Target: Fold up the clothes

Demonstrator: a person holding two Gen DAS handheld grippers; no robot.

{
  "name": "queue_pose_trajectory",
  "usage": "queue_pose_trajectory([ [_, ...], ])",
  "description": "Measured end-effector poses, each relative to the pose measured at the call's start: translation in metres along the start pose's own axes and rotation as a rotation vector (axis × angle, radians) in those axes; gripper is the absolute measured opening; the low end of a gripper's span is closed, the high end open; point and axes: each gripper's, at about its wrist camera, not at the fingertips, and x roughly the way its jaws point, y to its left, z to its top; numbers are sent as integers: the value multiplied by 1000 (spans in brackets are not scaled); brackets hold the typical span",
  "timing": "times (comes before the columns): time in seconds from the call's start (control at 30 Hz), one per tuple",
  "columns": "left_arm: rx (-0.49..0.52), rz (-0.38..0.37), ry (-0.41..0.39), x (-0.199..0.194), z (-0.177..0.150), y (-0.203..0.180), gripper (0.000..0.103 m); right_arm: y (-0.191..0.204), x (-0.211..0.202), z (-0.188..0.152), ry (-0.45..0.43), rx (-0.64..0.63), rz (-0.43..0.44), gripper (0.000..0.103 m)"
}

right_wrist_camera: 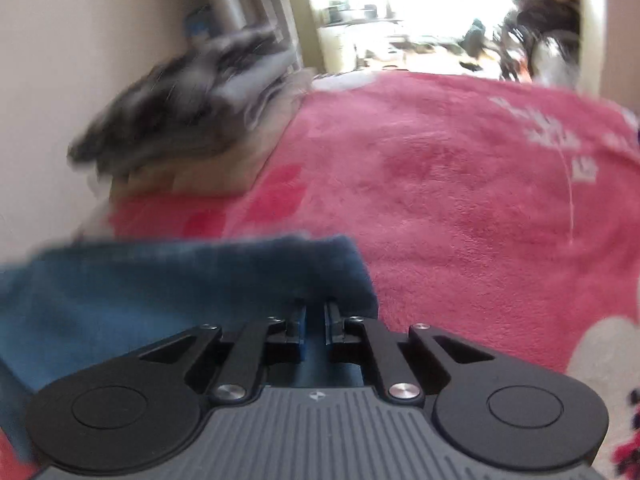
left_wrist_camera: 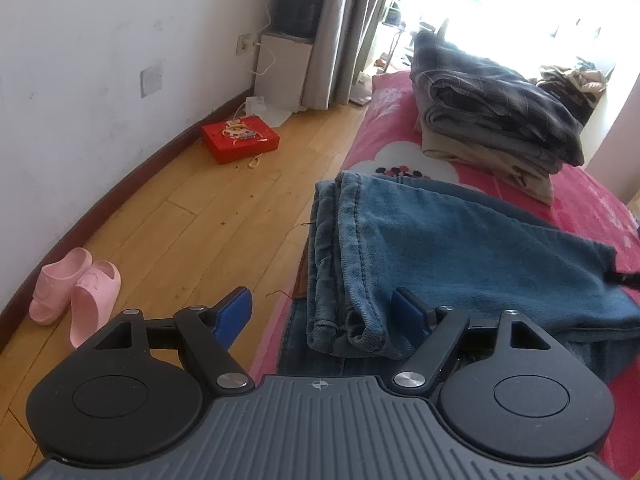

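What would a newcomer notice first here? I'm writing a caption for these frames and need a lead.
First the blue jeans, folded over on the pink bedspread, with the left hand-held gripper open around their near edge and the right hand-held gripper pinched on a corner. Behind them sits a stack of folded clothes; on the wooden floor lie pink slippers and a red box.

The left wrist camera sat just behind its tongs [left_wrist_camera: 322,314], angled down along the bed's [left_wrist_camera: 384,120] left edge, close over the folded jeans [left_wrist_camera: 440,248], with wooden floor [left_wrist_camera: 192,216] and white wall [left_wrist_camera: 100,60] to its left. The right wrist camera, blurred, looked down past its tongs [right_wrist_camera: 316,322] across the pink bedspread toward a bright window [right_wrist_camera: 400,0]. Both views shared the jeans, the bedspread and the pile of folded clothes [left_wrist_camera: 492,108], which lay ahead in the left view and at upper left in the right.
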Motion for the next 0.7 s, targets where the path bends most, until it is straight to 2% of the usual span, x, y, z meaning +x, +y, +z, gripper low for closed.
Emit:
queue_pose_trajectory([
  [0.03, -3, -1, 1, 1, 0, 1, 78, 1, -6, 4, -16, 5, 12, 11],
  [0.13, -16, -6, 7, 3, 1, 3, 78, 0, -12, 13, -45, 33, 84, 11],
  [0.2, -23, -7, 9, 5, 1, 3, 79, 0, -1, 19, -33, 16, 81, 11],
  [0.23, -25, -8, 9, 5, 1, 4, 79, -1, 9, 21, -14, 9, 65, 7],
  [0.3, -27, -8, 10, 5, 1, 3, 79, -6, 29, 24, 22, 17, 7, 5],
  [0.37, -25, -9, 9, 5, 1, 3, 79, -15, 36, 29, 17, 65, -23, 2],
  [0.4, -25, -10, 9, 6, 1, 4, 79, -20, 36, 33, 4, 103, -52, 3],
  [0.43, -26, -11, 9, 6, 1, 4, 79, -24, 33, 36, -7, 133, -81, 10],
  [0.47, -26, -11, 9, 6, 1, 4, 79, -29, 31, 38, -15, 155, -105, 10],
  [0.53, -27, -13, 9, 7, 2, 4, 79, -41, 20, 38, -33, 239, -4, 10],
  [0.63, -31, -17, 9, 7, 2, 5, 79, -47, 10, 29, 22, 265, 184, 12],
  [0.67, -34, -20, 9, 8, 2, 6, 79, -47, 10, 24, 55, 241, 186, 13],
  [0.7, -36, -22, 9, 8, 1, 6, 79, -50, 13, 17, 86, 208, 138, 12],
])
